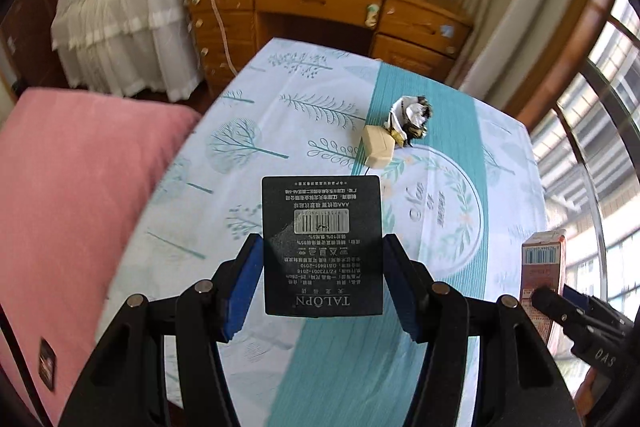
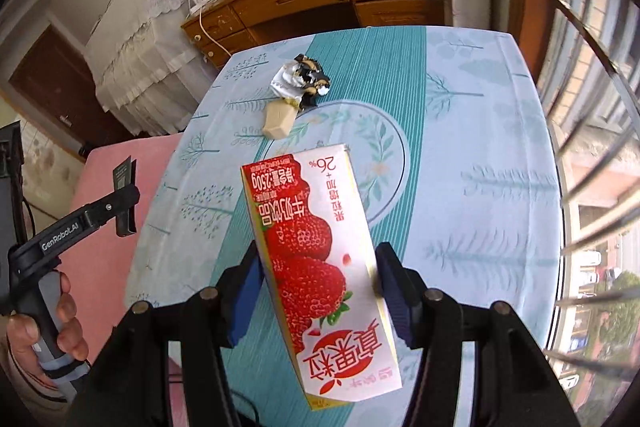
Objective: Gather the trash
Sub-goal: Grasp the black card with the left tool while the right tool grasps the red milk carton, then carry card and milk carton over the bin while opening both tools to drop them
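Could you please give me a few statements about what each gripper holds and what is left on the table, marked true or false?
1. The left gripper is clamped on a flat black box with a barcode. True.
2. The right gripper is empty. False: it is clamped on a strawberry milk carton.
3. A crumpled wrapper lies on the tablecloth. True.
4. The small beige box lies far from the wrapper, at the opposite end of the table. False: it lies right beside the wrapper.
5. Both held items rest on the table. False: both are lifted above it.
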Demonstrator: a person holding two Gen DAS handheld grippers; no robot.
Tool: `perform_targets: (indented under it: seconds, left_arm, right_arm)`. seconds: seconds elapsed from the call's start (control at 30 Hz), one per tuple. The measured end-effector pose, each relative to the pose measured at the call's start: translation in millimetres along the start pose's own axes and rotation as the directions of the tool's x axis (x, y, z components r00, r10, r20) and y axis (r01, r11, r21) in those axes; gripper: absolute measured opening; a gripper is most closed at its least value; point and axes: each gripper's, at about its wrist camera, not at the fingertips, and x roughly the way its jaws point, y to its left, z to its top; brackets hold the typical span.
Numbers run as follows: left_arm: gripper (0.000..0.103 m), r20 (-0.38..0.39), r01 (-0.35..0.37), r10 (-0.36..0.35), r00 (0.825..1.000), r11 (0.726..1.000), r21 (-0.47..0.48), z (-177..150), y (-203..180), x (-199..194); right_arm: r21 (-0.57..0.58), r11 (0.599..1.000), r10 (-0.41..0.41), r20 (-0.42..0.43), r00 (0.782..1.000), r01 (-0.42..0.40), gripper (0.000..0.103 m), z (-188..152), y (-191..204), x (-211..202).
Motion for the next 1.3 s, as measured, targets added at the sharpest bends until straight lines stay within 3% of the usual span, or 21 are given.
perform_targets:
  seconds: [0.2, 0.4, 0.57, 0.73, 0.93, 1.13, 1.3]
  left_arm:
    - [0.058, 0.049, 0.096, -0.103, 0.993, 0.987, 0.13, -46, 37, -51]
    - [0.058, 0.087, 0.17, -0.196, 0.977, 0.955, 0.242, -93, 69, -93]
    - [0.058, 0.059, 0.195, -0.224, 0.973, 0.93, 0.312, -136, 89, -116]
    - [0.058, -0.019, 0.221, -0.23, 0.973, 0.906, 0.36, -178, 91, -116]
    - [0.058, -0.158, 0.265, -0.22, 0.963, 0.888, 0.375, -227, 78, -80]
    - [0.058, -0.286, 0.275, -0.173, 0.943, 0.888, 0.369, -295, 67, -1]
    - [0.058, -0.34, 0.274, -0.146, 0.929, 0.889, 0.366, -345, 62, 68]
  right_arm:
    - [0.119, 0.992, -0.047, 0.091, 0.995, 0.036, 0.056, -71, 47, -36]
    - [0.2, 0.975, -0.133, 0.182, 0.974, 0.096, 0.056, -152, 106, -65]
    - [0.23, 0.964, -0.174, 0.169, 0.97, 0.133, 0.056, -202, 140, -74]
    - [0.244, 0.953, -0.217, 0.124, 0.968, 0.182, 0.056, -241, 153, -79]
    - [0.299, 0.931, -0.227, 0.031, 0.973, 0.208, 0.056, -283, 138, -53]
    - [0.361, 0.903, -0.204, -0.116, 0.972, 0.233, 0.056, -331, 102, 26]
    - [0.414, 0.873, -0.178, -0.218, 0.96, 0.256, 0.056, -371, 59, 111]
